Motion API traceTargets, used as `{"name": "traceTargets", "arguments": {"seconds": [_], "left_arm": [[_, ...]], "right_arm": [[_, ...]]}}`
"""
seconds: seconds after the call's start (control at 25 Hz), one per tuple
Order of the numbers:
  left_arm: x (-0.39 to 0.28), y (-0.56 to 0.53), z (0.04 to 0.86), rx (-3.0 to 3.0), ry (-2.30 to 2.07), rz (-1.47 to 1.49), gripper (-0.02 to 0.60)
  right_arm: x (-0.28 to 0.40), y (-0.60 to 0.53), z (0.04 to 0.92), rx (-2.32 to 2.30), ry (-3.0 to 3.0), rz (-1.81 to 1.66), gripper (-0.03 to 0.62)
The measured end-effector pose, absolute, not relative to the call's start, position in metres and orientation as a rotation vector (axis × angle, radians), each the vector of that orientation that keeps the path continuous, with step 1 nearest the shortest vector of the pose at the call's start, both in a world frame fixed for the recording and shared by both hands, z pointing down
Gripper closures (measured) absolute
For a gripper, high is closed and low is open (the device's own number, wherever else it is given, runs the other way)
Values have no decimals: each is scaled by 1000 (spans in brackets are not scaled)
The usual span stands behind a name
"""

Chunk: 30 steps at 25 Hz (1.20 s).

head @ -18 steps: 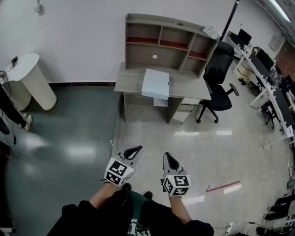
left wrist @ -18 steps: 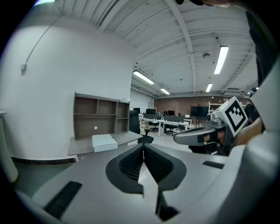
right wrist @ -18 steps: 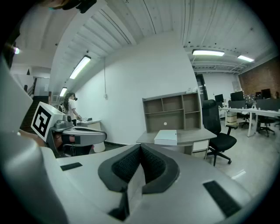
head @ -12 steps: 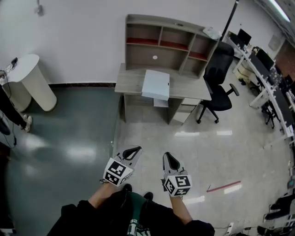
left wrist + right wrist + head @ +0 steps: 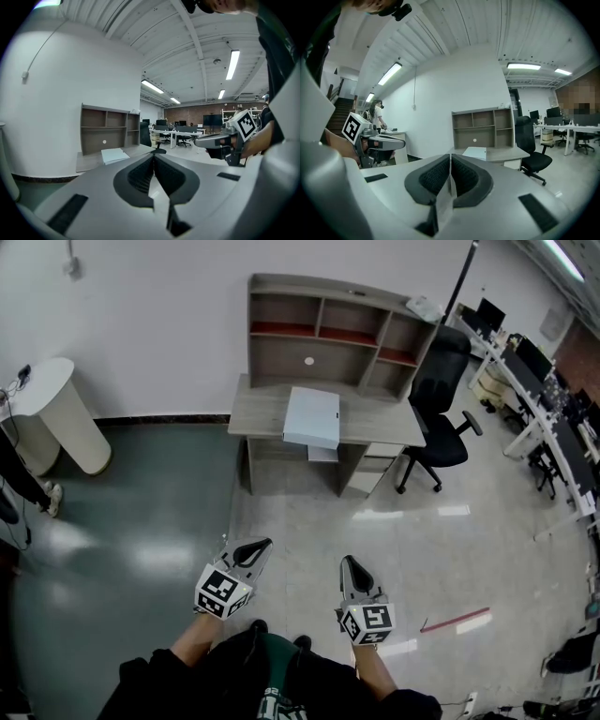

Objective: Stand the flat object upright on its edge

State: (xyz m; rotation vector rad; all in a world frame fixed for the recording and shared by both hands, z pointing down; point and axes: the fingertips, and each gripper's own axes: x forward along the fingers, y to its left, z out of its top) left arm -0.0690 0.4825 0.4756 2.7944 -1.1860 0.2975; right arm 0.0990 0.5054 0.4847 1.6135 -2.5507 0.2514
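The desk (image 5: 375, 420) by the wall carries the flat pale box (image 5: 312, 415), lying flat, its near edge seemingly overhanging. It looks light, stiff and smooth; pinch that overhang. Left gripper (image 5: 251, 549) and right gripper (image 5: 353, 568) are closed, empty, well apart from it.

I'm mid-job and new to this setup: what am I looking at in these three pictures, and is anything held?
No robot arm here: a person holds a two-jaw gripper in each hand. The head view looks down from the person's head at the left gripper and right gripper, held above the floor. The other two pictures come from cameras riding on each gripper, looking along its jaws. Both pairs of jaws are closed with nothing between them. Ahead stands a desk with a shelf unit; a pale flat object lies flat on it, untouched. A black chair stands beside the desk.
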Motion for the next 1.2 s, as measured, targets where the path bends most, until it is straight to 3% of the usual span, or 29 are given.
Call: {"name": "traceTargets", "arguments": {"seconds": [1.2], "left_arm": [[-114, 453, 477, 2830, -1122, 239, 569]], "right_arm": [[46, 478, 488, 1641, -2510, 241, 559]]}}
